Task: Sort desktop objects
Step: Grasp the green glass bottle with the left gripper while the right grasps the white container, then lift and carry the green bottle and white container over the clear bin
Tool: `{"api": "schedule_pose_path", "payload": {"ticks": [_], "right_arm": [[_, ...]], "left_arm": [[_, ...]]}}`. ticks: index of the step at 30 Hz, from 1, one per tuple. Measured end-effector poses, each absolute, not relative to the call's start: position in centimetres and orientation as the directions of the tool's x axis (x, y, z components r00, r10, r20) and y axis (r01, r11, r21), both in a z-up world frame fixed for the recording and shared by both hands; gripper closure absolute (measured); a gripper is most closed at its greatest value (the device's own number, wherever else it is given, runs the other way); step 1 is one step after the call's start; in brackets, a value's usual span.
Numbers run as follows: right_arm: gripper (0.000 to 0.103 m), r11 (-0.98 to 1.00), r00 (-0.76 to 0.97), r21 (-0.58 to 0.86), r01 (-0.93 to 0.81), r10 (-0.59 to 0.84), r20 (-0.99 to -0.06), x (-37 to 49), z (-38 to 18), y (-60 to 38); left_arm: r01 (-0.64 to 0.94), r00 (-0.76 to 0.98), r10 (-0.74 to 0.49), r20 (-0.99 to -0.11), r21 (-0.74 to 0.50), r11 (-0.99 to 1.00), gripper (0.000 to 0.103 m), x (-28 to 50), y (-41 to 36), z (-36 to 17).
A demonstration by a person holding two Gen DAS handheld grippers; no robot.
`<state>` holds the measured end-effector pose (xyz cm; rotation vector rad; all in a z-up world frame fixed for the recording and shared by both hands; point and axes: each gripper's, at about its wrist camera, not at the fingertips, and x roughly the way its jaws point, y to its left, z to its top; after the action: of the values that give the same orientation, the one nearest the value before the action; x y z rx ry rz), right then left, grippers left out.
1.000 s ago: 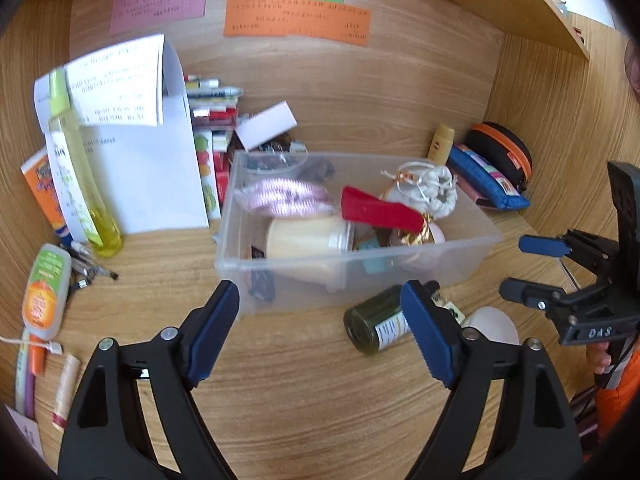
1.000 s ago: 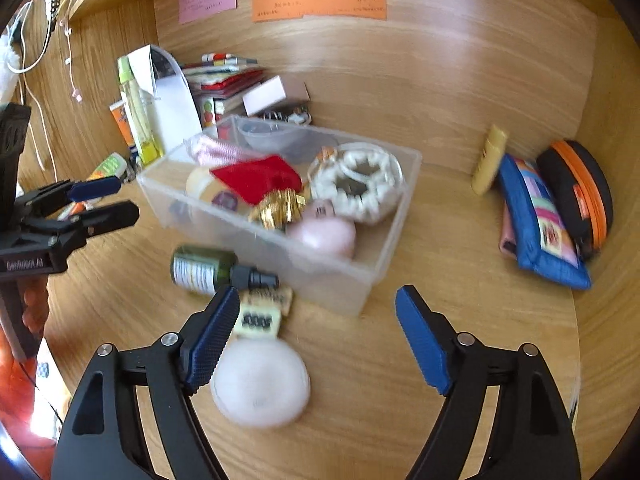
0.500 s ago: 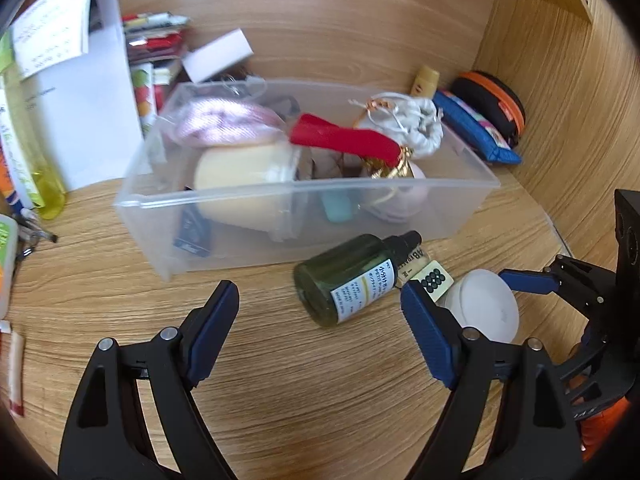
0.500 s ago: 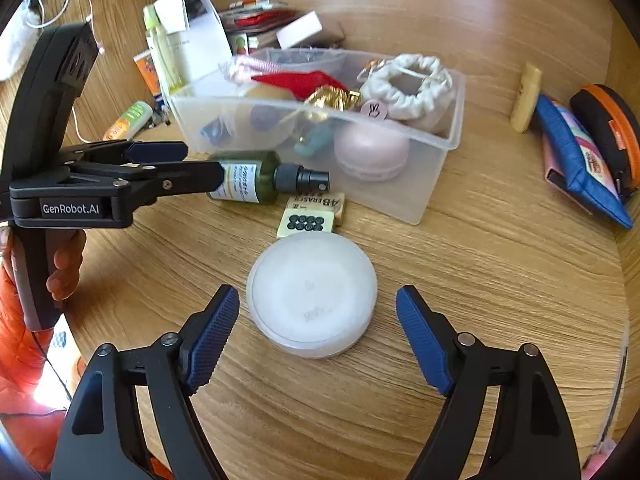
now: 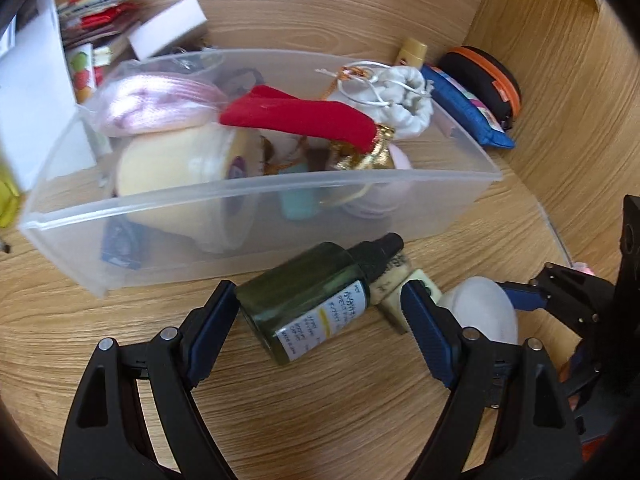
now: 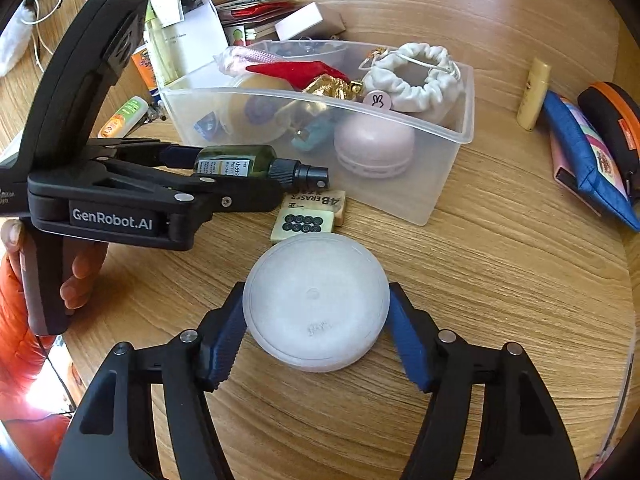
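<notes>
A dark green spray bottle lies on its side on the wooden desk, in front of a clear plastic bin full of small items. My left gripper is open around the bottle, one pad on each side, the left pad close to its base. In the right wrist view, a white round jar sits between the pads of my right gripper. Those jaws are closing and both pads touch the jar's sides. The jar also shows at the right of the left wrist view.
An eraser and a dotted tile lie between the bottle and the jar. A blue pouch, a black-and-orange case and a yellow tube lie right of the bin. Papers and books crowd the back left.
My left gripper came down and forward until the green bottle lay between its pads. My right gripper sank over the white jar and its jaws narrowed onto it.
</notes>
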<state>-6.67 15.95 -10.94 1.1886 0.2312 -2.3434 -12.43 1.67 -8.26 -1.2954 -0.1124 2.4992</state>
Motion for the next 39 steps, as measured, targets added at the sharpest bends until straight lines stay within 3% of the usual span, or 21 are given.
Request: {"api": "schedule_pose_path", "payload": {"ticks": [3,6,10,24,39], "right_arm": [[0.040,-0.868,-0.507,0.064,0.493,-0.346,-0.789,-6.6,-10.8,16.3],[0.040,-0.879,-0.521,0.075,0.471,-0.346,-0.781,-6.6,-10.4,17.2],[0.040,-0.899,-0.548,0.093,0.428,-0.340,-0.764,-6.7,-9.7,18.8],[0.040,-0.922,-0.615,0.124,0.368,-0.341,-0.711,-7.2,-6.8,20.9],[0.040,-0.916,-0.691,0.133,0.378,-0.375,-0.618,-9.2,-3.2,20.3]], "left_arm": [[-0.244,-0.539,0.309,-0.783,-0.205,-0.948,0.023,-12.5,1.8,-8.3],[-0.245,-0.530,0.319,-0.785,-0.219,-0.944,0.036,-12.7,1.7,-8.4],[-0.247,-0.535,0.332,-0.776,-0.232,-0.941,0.039,-12.4,1.5,-8.3],[-0.234,-0.624,0.312,-0.716,-0.209,-0.949,0.039,-8.7,0.6,-6.6],[-0.159,-0.763,0.245,-0.598,-0.193,-0.968,0.039,-8.0,-2.8,-1.3]]}}
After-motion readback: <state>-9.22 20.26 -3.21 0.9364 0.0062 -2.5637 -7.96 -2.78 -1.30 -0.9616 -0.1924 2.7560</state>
